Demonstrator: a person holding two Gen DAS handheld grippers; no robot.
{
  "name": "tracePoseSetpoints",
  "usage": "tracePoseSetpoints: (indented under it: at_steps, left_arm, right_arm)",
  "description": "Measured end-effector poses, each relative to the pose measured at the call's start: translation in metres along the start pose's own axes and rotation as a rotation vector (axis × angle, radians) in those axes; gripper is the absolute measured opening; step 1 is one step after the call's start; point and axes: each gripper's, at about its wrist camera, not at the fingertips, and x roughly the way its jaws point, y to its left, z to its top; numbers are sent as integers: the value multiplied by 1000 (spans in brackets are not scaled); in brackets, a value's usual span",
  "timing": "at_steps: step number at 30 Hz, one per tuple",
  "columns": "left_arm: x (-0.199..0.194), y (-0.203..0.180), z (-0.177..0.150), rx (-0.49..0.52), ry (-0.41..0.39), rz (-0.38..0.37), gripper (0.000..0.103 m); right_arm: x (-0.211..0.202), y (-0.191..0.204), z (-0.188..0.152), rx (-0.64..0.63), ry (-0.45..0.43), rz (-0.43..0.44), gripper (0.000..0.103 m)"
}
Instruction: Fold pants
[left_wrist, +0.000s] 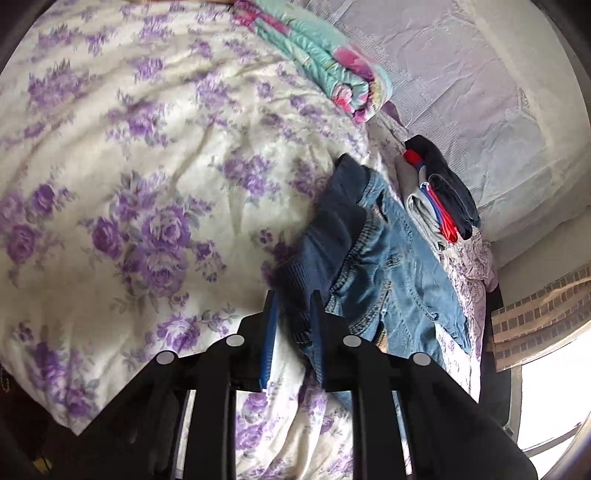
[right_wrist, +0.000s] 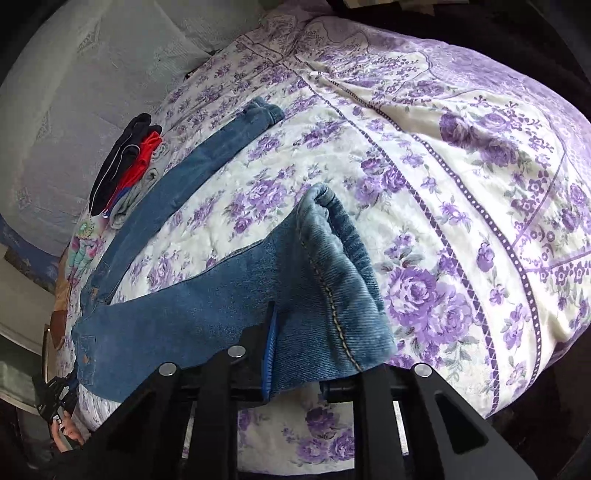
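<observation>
Both grippers are on the jeans (right_wrist: 207, 325) now, which lie across the flowered bedspread (left_wrist: 110, 184), their legs spread in a V. The left gripper (left_wrist: 293, 332) has its fingers nearly closed on the dark waistband (left_wrist: 325, 236), a bunched fold of it pinched between the blue pads (left_wrist: 269, 343), and the waist end rides up off the bed. Over on the right, the right gripper (right_wrist: 295, 350) is at the hem of the near leg (right_wrist: 332, 258); the left pad is tucked under the denim and the cloth drapes over the other finger, so it looks clamped on the cuff (though how tightly, I cannot tell). The far leg (right_wrist: 192, 158) runs away toward the pillows (right_wrist: 74, 92), its cuff flat on the bed, just beside a small pile of folded clothes (right_wrist: 129, 166). A rolled blanket (left_wrist: 325, 62) sits far off up the bed. As I read it, the step is to bring the near leg over onto the far one. To do it well, carry the cuff low and level, keep the cloth taut between both grips so the seam stays straight, and land cuff on cuff. The risk is dragging the far leg into that pile.
</observation>
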Motion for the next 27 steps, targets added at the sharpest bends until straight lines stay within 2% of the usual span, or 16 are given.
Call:
tracePoseSetpoints:
  at_steps: [1, 3, 4, 6, 9, 11, 12, 13, 16, 17, 18, 19, 20, 21, 24, 27]
  left_arm:
    - [-9, -12, 1, 41, -23, 12, 27]
    - [-23, -40, 1, 131, -60, 19, 43]
    - [-26, -55, 0, 169, -66, -6, 52]
    - [-19, -83, -4, 247, -56, -47, 55]
    - [22, -96, -10, 284, 36, -36, 56]
    - [61, -75, -11, 242, 113, 49, 55]
    - [79, -55, -11, 182, 157, 41, 44]
    - [80, -43, -11, 163, 137, 29, 30]
    - [69, -34, -5, 92, 185, -25, 31]
    - [63, -36, -1, 79, 195, -52, 36]
    - [55, -43, 5, 102, 184, -59, 51]
    - [47, -55, 12, 146, 153, -38, 70]
    - [39, -68, 20, 190, 111, -21, 79]
    - [33, -80, 30, 226, 68, -14, 92]
    - [43, -102, 71, 228, 20, 21, 95]
    - [81, -107, 110, 193, 74, 68, 95]
  right_arm:
    - [-13, 5, 3, -25, -75, -68, 47]
    - [-35, 17, 10, -76, -165, -108, 48]
    - [-40, 25, 14, -95, -168, -58, 47]
    - [-40, 45, 16, -135, -126, 56, 47]
    - [-11, 65, 11, -199, -47, -27, 44]
    - [27, 54, 6, -161, 59, -88, 44]
    - [47, 41, 1, -125, 123, -83, 41]
    - [50, 35, -3, -118, 95, -55, 41]
    - [37, 54, 10, -138, 101, -43, 48]
    - [27, 68, 19, -166, 73, 11, 48]
    - [18, 90, 31, -221, 38, 49, 48]
    - [10, 118, 45, -297, 8, 74, 55]
    - [7, 149, 57, -384, -3, 106, 70]
    - [9, 185, 70, -476, 8, 150, 77]
    - [35, 294, 92, -748, 51, 272, 86]
    - [95, 378, 107, -940, 142, 301, 87]
